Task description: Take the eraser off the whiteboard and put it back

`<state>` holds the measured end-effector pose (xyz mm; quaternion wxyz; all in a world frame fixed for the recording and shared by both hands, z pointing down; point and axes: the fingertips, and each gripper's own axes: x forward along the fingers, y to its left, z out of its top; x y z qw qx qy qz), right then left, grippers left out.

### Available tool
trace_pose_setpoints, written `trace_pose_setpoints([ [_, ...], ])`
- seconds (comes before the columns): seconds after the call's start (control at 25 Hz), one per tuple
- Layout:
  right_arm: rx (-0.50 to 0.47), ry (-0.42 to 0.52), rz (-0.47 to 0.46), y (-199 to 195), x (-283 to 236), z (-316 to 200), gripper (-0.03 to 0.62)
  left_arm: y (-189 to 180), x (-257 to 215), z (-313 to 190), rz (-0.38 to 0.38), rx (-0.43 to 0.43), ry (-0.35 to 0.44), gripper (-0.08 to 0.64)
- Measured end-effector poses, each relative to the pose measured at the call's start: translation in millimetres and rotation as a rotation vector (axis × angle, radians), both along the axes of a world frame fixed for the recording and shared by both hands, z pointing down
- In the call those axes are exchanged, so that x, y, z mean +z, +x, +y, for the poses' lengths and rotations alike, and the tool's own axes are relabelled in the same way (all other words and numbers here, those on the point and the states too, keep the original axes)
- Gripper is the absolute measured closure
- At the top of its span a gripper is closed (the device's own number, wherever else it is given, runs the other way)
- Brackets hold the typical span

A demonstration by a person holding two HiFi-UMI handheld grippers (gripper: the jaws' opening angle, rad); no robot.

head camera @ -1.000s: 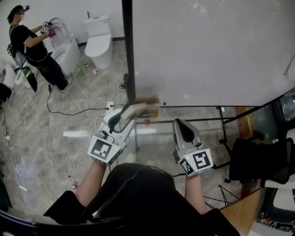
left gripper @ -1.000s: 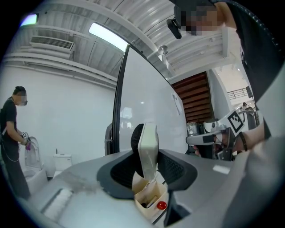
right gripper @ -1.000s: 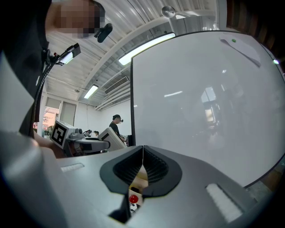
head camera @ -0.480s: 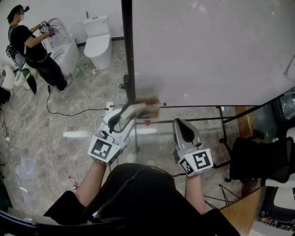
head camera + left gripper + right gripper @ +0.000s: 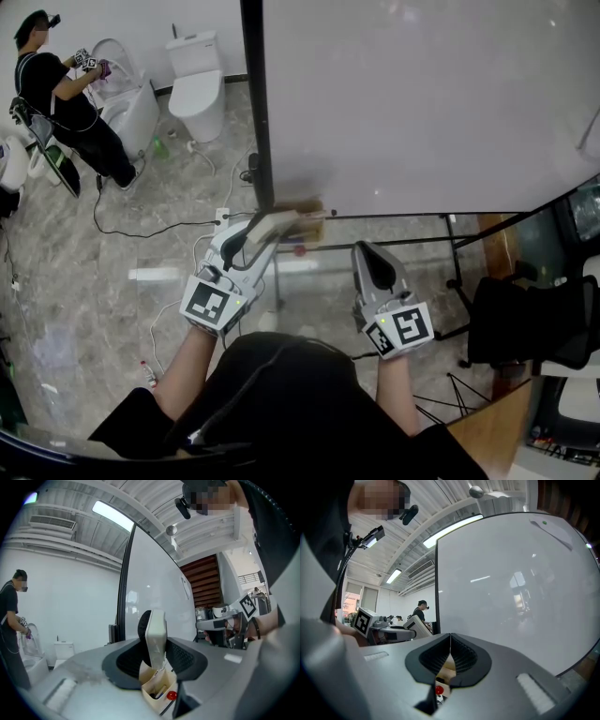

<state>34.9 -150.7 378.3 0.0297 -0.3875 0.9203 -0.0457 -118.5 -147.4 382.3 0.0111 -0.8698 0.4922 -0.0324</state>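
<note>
The eraser (image 5: 155, 632) stands up on its edge between the two jaws of the left gripper (image 5: 270, 228). The jaws squeeze its flat sides so it cannot drop. It is at the low left corner of the whiteboard (image 5: 422, 103), right over the little cardboard box (image 5: 158, 686) with pens in it. I cannot tell if the eraser touches the board. The gripper points flat at the board, I think so the eraser can go straight on or come straight off. The right gripper (image 5: 450, 654) has its jaws pressed together with nothing in them. It hangs off to the side, likely because one gripper is enough for this job.
</note>
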Motion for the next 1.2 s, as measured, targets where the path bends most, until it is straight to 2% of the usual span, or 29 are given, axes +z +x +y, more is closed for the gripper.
trace_pose_setpoints([
  [0.48,0.018,-0.006,-0.001,7.8,2.9,-2.3,0.581,11.7,3.7,-6.3,-0.051,0.039,0.000,0.400],
  [0.76,0.034,-0.010,-0.004,13.3,4.1,0.4,0.581,26.9,18.3,-8.9,-0.168,0.123,-0.014,0.400],
  [1.04,0.060,-0.019,-0.007,22.4,8.4,3.8,0.581,39.2,36.6,-13.9,-0.239,0.191,-0.045,0.400],
  [1.2,0.080,-0.026,-0.009,27.6,10.5,4.4,0.581,48.3,45.1,-16.9,-0.314,0.228,-0.046,0.400],
])
